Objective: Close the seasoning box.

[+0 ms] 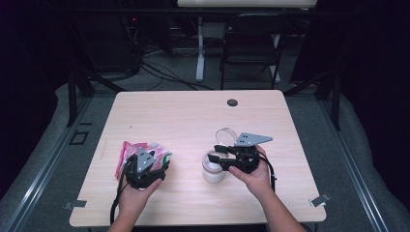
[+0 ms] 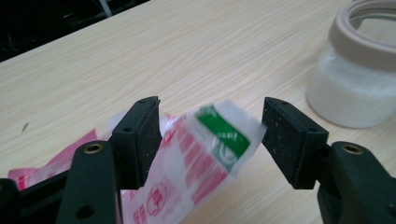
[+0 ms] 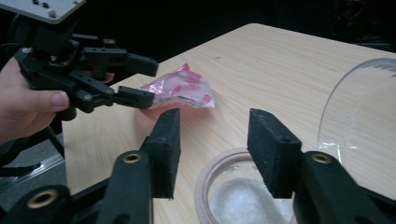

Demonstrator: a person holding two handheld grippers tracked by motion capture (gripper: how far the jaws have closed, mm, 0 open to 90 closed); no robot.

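Observation:
My left gripper (image 2: 210,112) is shut on a crinkled pink, red and white plastic bag (image 2: 205,149) with a green label, one corner of it raised between the pads. From above, the bag (image 1: 129,151) lies at the table's left under that gripper (image 1: 159,157). At centre right stands a white open jar (image 1: 213,172) of white grains. My right gripper (image 1: 216,155) hovers over its mouth. Its pads (image 3: 169,144) stand apart just above the jar's rim (image 3: 210,170), with nothing between them. The other gripper (image 3: 144,79) and the bag (image 3: 180,88) lie beyond.
A clear curved plastic piece (image 1: 226,132) lies just behind the jar and rises at the right of the right gripper view (image 3: 355,107). A dark round grommet (image 1: 232,102) sits near the far table edge. A folding chair (image 1: 251,43) stands behind the wooden table (image 1: 193,116).

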